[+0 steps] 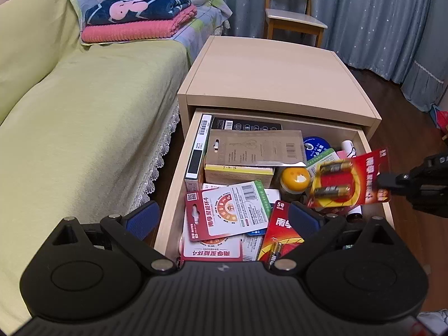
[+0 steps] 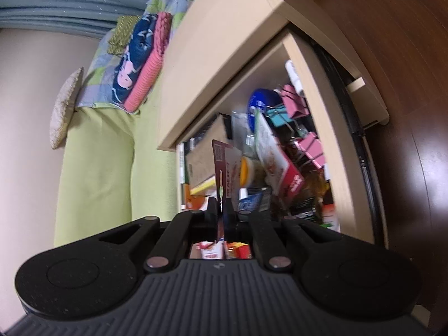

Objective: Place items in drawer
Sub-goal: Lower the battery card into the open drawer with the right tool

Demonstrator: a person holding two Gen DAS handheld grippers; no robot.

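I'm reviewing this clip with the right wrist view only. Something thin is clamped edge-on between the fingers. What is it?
Observer: In the left wrist view it is a red battery card, held by its right end in the right gripper, over the open drawer.
Operator: Are there batteries in it?
Observer: Yes, two cells show under the blister.
Operator: And the left gripper?
Observer: The left gripper is open and holds nothing, above the drawer's front.
Operator: Anything on top of the nightstand?
Observer: The nightstand has nothing on its top.
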